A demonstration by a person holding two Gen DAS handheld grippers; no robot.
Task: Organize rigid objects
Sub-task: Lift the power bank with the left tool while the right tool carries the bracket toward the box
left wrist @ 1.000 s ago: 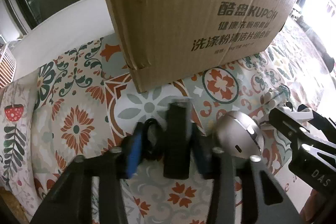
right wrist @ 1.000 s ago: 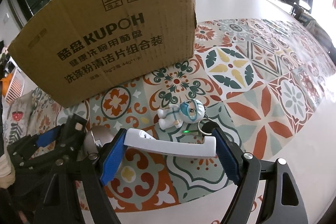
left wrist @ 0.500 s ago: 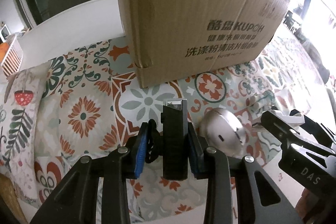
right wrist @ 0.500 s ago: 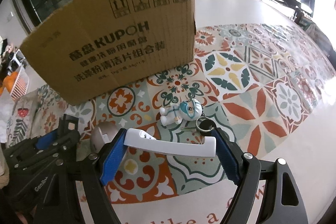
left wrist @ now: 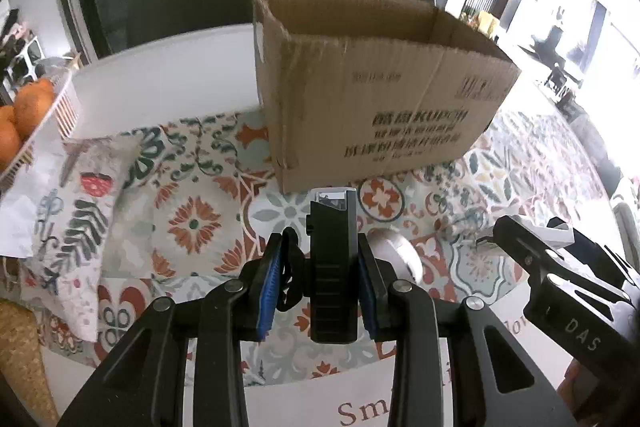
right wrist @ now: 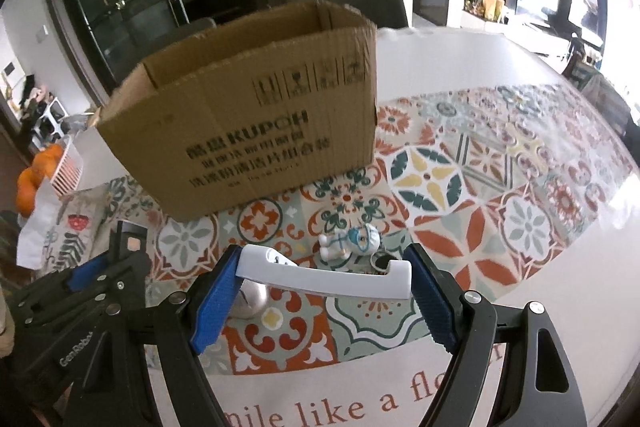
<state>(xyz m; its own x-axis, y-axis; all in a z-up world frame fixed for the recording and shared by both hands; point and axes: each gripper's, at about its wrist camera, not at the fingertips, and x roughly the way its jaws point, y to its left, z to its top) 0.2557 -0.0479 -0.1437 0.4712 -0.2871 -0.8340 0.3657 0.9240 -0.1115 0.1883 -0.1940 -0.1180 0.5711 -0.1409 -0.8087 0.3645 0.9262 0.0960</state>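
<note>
My left gripper (left wrist: 320,279) is shut on a black rectangular device (left wrist: 333,259) and holds it above the tablecloth. My right gripper (right wrist: 322,291) is shut on a white curved handle (right wrist: 324,277), held crosswise between its blue pads. An open cardboard box (left wrist: 372,95) stands ahead; it also shows in the right wrist view (right wrist: 256,131). A silver rounded object (left wrist: 394,255) lies on the cloth between the grippers. A small white and blue figurine with a key ring (right wrist: 352,241) lies just beyond the right gripper.
A basket of oranges (left wrist: 24,119) stands at the far left on white paper. A strawberry-print cloth (left wrist: 76,211) lies left of the patterned tablecloth (right wrist: 500,195). Dark chairs and a glass cabinet stand behind the table.
Both grippers have risen and pulled back with their objects held. The box now looks smaller and its open top shows. The silver object and figurine stay on the cloth.
</note>
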